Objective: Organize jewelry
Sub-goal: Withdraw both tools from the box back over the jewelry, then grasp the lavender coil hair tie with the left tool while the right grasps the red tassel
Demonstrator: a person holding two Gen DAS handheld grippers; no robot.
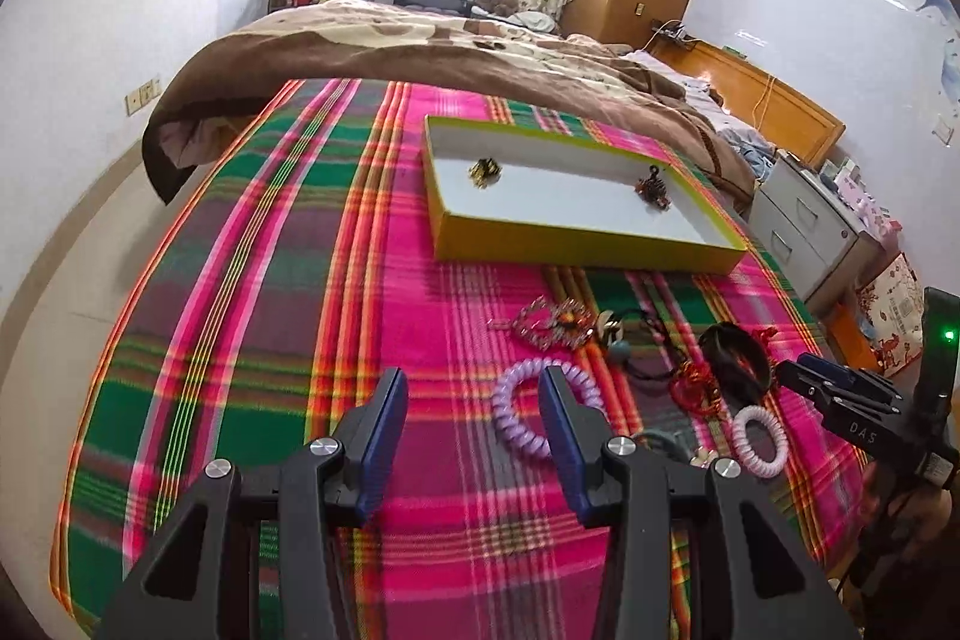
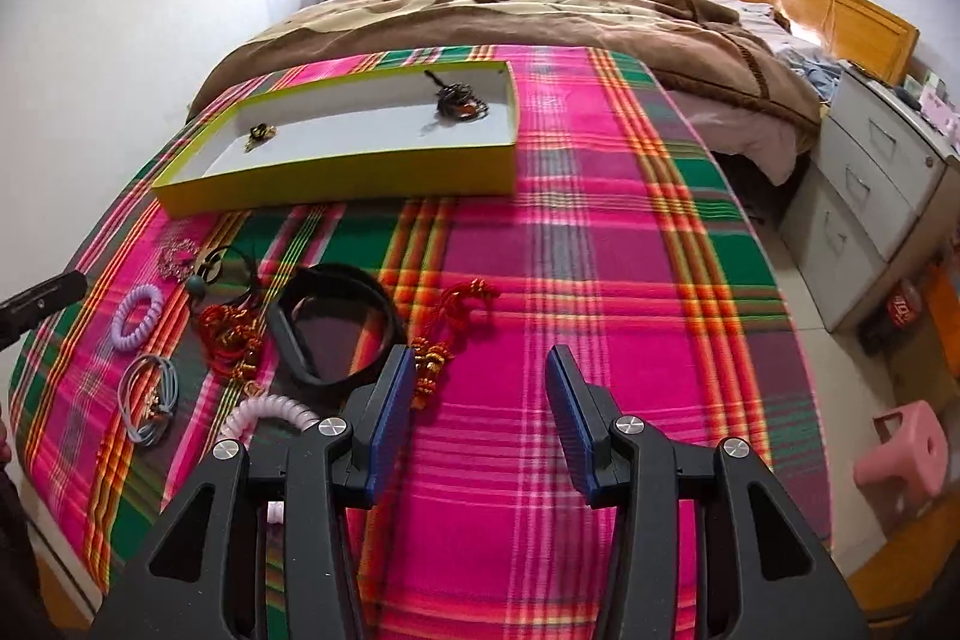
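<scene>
Both sets of jaws stand wide open with nothing between them, held low over the plaid blanket (image 1: 372,280) on the bed. The box (image 1: 588,247) lies ahead of both, with two small pieces already in it: a gold one (image 1: 485,170) at its left end and a dark beaded one (image 1: 654,187) at its right.

The loose jewelry lies in a cluster ahead and to the right of the left gripper (image 1: 471,400), and ahead and to the left of the right gripper (image 2: 480,403). The purple coil (image 1: 543,409) is the piece nearest the left jaws: its ring lies flat, partly behind the right finger rather than between the two, so that gripper would have to shift right to straddle it. For the right jaws the closest piece is the red tassel (image 2: 447,328), whose long axis runs roughly fore and aft just beside the left finger; the black band (image 2: 333,325) lies further left.

The pale coil (image 2: 270,412) is partly cut off by the right gripper's body. The clear-stone piece (image 1: 549,322) and the cords beside it overlap, so where one ends is hard to make out. Both views blur toward the edges.
</scene>
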